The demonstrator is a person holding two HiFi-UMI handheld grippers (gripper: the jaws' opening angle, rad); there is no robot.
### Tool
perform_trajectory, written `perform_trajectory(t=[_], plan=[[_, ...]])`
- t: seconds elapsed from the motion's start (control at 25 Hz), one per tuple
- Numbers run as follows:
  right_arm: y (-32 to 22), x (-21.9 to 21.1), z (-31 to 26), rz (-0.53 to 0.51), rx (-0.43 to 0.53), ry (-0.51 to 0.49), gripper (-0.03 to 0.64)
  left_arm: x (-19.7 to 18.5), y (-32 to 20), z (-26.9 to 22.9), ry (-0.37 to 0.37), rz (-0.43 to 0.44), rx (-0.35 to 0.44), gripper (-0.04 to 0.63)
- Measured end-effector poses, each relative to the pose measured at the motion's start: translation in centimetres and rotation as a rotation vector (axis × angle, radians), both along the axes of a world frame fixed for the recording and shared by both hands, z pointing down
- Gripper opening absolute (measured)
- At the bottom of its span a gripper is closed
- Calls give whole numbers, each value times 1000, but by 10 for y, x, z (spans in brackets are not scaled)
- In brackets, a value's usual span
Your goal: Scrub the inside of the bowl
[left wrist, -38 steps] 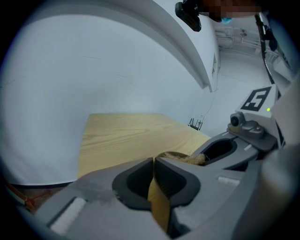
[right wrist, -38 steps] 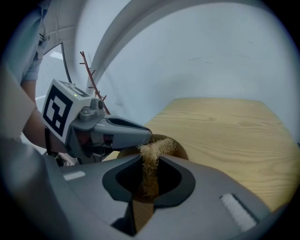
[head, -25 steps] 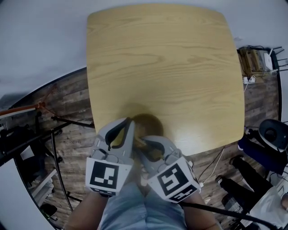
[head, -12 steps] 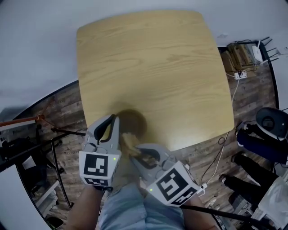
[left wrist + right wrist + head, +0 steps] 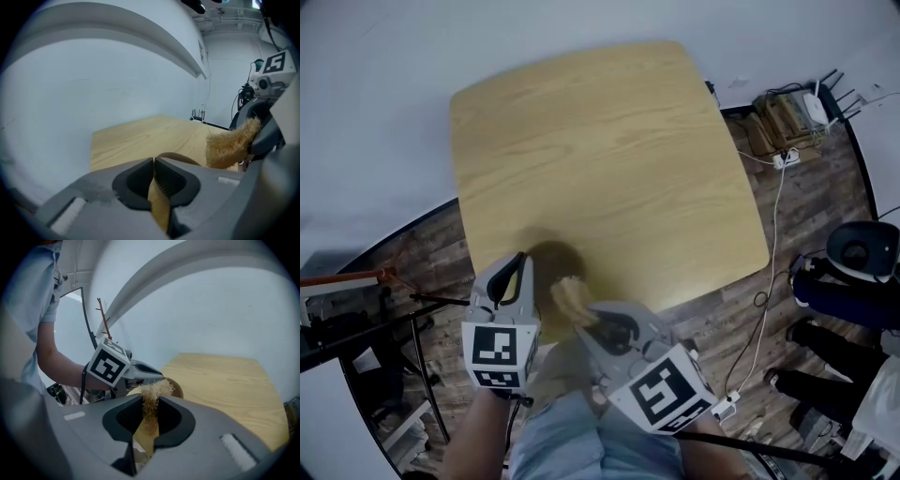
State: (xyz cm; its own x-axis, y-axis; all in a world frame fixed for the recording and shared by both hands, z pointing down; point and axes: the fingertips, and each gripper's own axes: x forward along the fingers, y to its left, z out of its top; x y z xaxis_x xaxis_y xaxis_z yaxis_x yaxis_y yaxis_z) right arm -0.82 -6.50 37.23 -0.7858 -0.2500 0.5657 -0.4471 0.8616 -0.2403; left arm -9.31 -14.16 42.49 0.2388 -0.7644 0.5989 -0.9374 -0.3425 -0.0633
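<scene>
My left hand-held gripper (image 5: 153, 180) is pinched narrow on the wall of the brown bowl (image 5: 174, 158). Its own view shows the thin tan rim standing up between the two dark jaws. The head view hides that spot, because the gripper's body covers it.

My right hand-held gripper (image 5: 151, 420) is clamped on a straw-coloured fibre scrubber (image 5: 151, 401), and the frayed end sticks out past the jaws. The right gripper view shows that tuft against the bowl's rim, with my left hand-held gripper just behind it to the left. Only the head view takes in both from above. There the scrubber's tip lies at the bowl's near rim, between the two grippers. I cannot tell whether it touches the inside. The bowl's hollow looks dark, and I cannot make out what, if anything, lies in it.

The bowl is at the near left corner of the bench (image 5: 600, 159), close to both the near edge and the left edge. From there the light wood top runs wide toward the far and right edges. Around the bench is a dark plank floor (image 5: 422, 253). A white cable (image 5: 773, 234) trails along the right side to a power strip (image 5: 785, 157) near the far right corner.
</scene>
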Motion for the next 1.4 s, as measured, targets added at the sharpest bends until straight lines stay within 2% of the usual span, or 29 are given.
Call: perform_trajectory(t=[0.16, 0.32, 0.52, 0.64, 0.8, 1.08, 1.24, 1.4], plan=[[-7, 0, 7, -20, 40, 36, 58, 0, 0, 0, 8, -5, -5, 36], [-18, -10, 19, -46, 38, 67, 58, 1, -3, 1, 32, -1, -13, 37], [-35, -25, 40, -79, 61, 151, 58, 1, -5, 4, 66, 20, -25, 37], [-45, -28, 52, -82, 72, 205, 58, -3, -5, 7, 103, 4, -40, 37], [-46, -33, 70, -100, 29, 257, 58, -4, -5, 6, 139, -12, -46, 37], [-33, -43, 76, -96, -133, 199, 57, -13, -10, 13, 143, -37, -62, 37], [-22, -43, 70, -98, -161, 158, 58, -13, -8, 13, 130, -32, -63, 38], [-11, -40, 61, -98, -163, 128, 58, -11, -9, 14, 79, 20, -32, 38]])
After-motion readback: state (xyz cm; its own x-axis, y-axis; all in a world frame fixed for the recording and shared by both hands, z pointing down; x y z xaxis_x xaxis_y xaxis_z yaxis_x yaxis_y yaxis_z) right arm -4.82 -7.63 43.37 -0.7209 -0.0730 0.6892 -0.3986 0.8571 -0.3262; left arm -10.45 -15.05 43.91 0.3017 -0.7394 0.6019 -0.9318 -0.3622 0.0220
